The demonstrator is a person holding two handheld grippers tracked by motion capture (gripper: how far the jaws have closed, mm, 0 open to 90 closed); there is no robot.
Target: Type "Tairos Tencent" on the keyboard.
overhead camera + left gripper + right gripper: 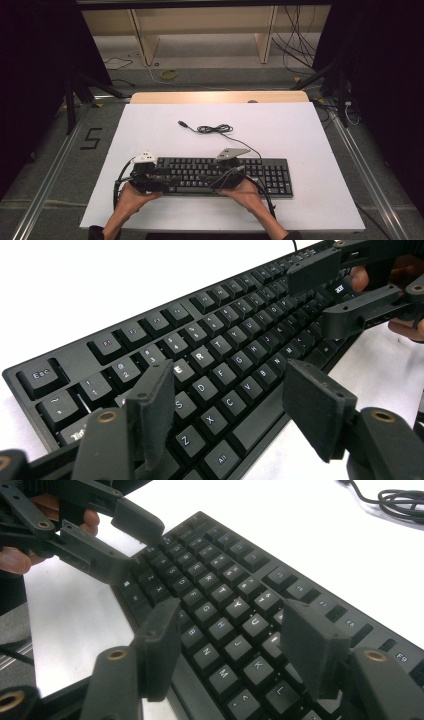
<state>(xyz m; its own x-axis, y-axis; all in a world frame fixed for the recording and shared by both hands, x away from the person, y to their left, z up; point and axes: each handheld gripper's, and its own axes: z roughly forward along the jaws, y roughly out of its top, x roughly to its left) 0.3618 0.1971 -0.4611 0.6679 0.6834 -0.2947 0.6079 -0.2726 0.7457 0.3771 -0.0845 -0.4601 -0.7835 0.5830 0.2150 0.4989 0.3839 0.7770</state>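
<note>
From the high view, the black keyboard [220,176] lies flat on the white table [310,145] toward its near edge, its long axis running left to right and its number pad at the right end; its cable [215,129] trails off the far edge and lies in a loose coil on the bare surface beyond. The left gripper [150,176] sits over the keyboard's left end and the right gripper [227,172] over its middle, each hand coming in from the near side, so the left one is nearer the left end and the right one nearer the centre and number pad. In the left gripper view, the left gripper [227,407] has its jaws spread apart with nothing between them, poised just above the letter keys near the left end; the keyboard [150,340] runs away from it diagonally toward the far right, where the other gripper stands over the keys, also spread. In the right gripper view, the right gripper [232,647] likewise stands wide, gripping nothing, above the middle letter keys; the keyboard [220,575] stretches toward the other gripper at the far left. Any lift would, I judge, need both grippers to shift outward to the short ends.
</note>
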